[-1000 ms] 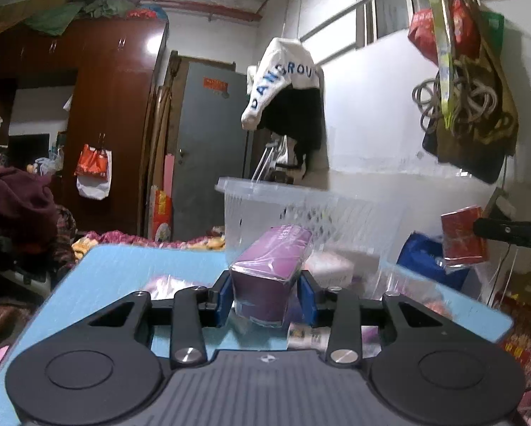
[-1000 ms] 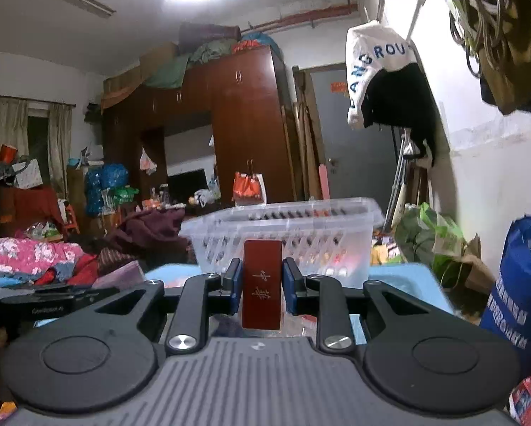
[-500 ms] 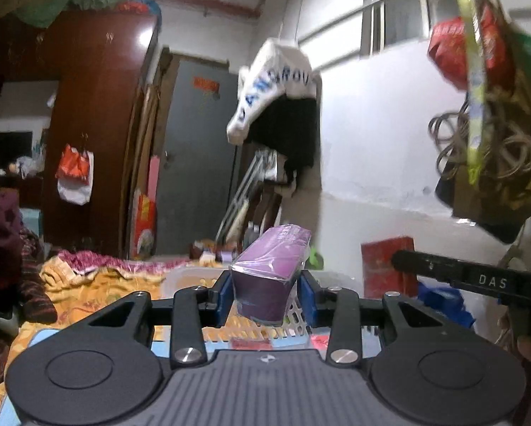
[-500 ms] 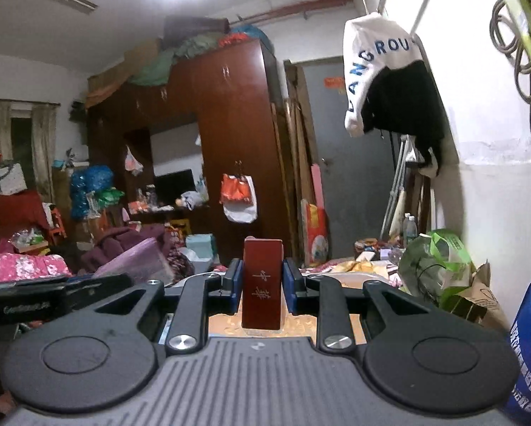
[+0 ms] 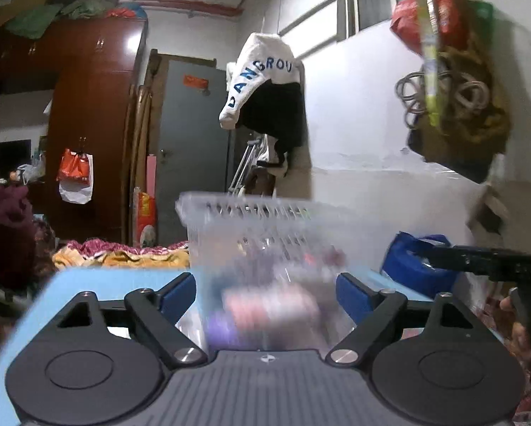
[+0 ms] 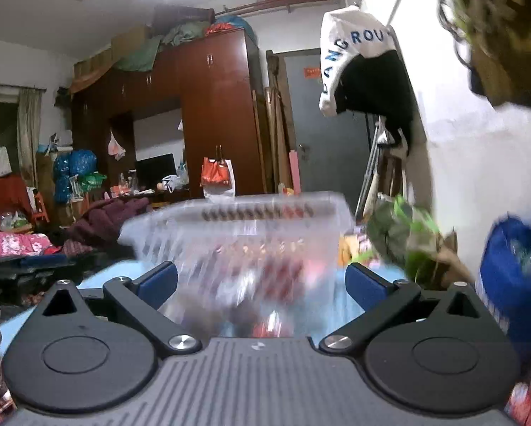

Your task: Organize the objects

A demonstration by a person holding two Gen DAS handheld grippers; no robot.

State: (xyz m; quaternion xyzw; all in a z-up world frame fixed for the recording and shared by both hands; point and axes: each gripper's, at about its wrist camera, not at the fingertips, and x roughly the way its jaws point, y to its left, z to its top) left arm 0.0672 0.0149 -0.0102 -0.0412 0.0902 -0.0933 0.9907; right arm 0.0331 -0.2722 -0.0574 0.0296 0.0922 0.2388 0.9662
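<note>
A clear plastic basket (image 5: 265, 234) stands on a light blue table (image 5: 88, 284); it also shows in the right wrist view (image 6: 251, 234), blurred by motion. My left gripper (image 5: 267, 293) is open and empty just in front of the basket. My right gripper (image 6: 261, 284) is open and empty, also close before the basket. Blurred purple and pink items (image 5: 265, 312) and red items (image 6: 276, 277) show through the basket wall; I cannot tell them apart.
A blue bag (image 5: 414, 262) sits right of the table, also in the right wrist view (image 6: 513, 277). The other gripper's black body (image 5: 488, 262) reaches in from the right. A white wall, hanging clothes and a brown wardrobe (image 6: 208, 113) stand behind.
Both grippers have opened. The purple box has left the left gripper and the dark red box has left the right one. Both cameras have dropped back down to basket level.
</note>
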